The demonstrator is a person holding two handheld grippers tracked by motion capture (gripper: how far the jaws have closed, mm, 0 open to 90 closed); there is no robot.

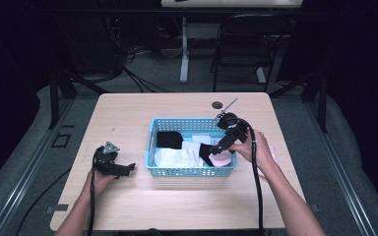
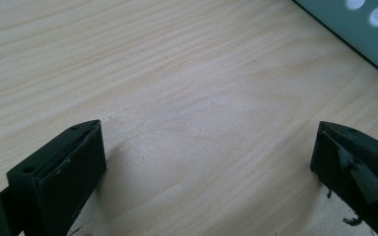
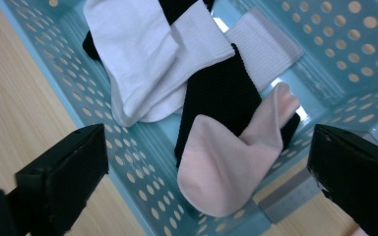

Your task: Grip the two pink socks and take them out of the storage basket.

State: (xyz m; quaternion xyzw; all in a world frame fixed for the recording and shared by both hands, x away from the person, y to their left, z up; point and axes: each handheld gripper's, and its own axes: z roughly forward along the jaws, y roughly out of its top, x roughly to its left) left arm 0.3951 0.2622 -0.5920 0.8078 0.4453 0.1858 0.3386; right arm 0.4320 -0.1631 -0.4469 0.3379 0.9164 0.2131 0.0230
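Observation:
A light blue perforated basket (image 1: 192, 171) sits mid-table and holds white socks (image 1: 177, 156), a black sock (image 1: 169, 139) and a pink sock (image 1: 221, 159). In the right gripper view the pink sock (image 3: 226, 162) lies over a black sock (image 3: 221, 98) beside white socks (image 3: 138, 54) inside the basket (image 3: 142, 167). My right gripper (image 1: 222, 143) hovers open over the basket's right end, just above the pink sock, nothing held (image 3: 204, 162). My left gripper (image 1: 123, 169) rests low on the table left of the basket, open and empty (image 2: 206, 162).
A pink cloth (image 1: 271, 150) lies on the table under the right hand. A round cable hole (image 1: 217, 104) is near the table's far edge. A black chair (image 1: 246, 44) and a table leg stand beyond. The basket wall (image 2: 354, 34) shows in the left gripper view.

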